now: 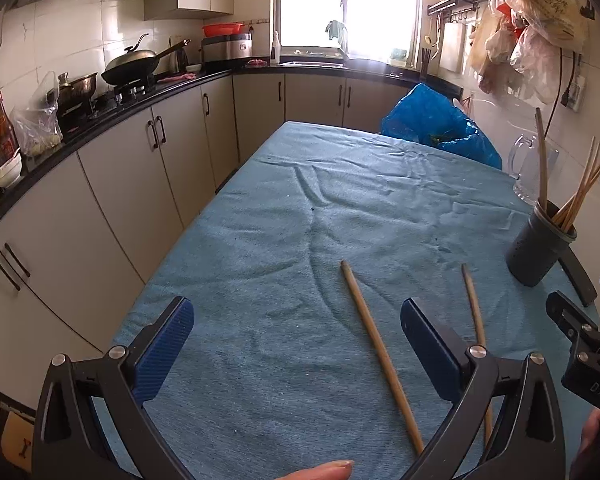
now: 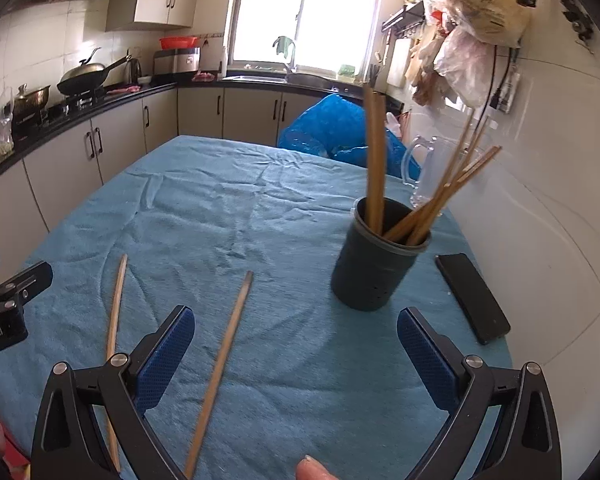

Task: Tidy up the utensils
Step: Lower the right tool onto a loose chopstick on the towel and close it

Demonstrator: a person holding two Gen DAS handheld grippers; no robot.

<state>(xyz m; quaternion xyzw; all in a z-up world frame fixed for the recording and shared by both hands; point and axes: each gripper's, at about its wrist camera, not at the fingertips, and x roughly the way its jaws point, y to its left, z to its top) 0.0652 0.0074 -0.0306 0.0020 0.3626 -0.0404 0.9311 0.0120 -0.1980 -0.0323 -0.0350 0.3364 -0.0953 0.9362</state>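
Note:
Two wooden chopsticks lie on the blue tablecloth. In the left wrist view one chopstick (image 1: 380, 350) lies between my fingers and the other chopstick (image 1: 474, 308) lies partly behind the right finger. In the right wrist view they are the left chopstick (image 2: 115, 308) and the right chopstick (image 2: 222, 364). A dark utensil cup (image 2: 374, 256) holds several chopsticks; it also shows in the left wrist view (image 1: 538, 246). My left gripper (image 1: 298, 328) is open and empty. My right gripper (image 2: 296, 340) is open and empty, the cup just ahead to its right.
A black phone (image 2: 472, 298) lies right of the cup near the wall. A clear glass jug (image 2: 426, 172) and a blue plastic bag (image 2: 332, 128) sit at the table's far right. Kitchen cabinets (image 1: 112, 184) run along the left.

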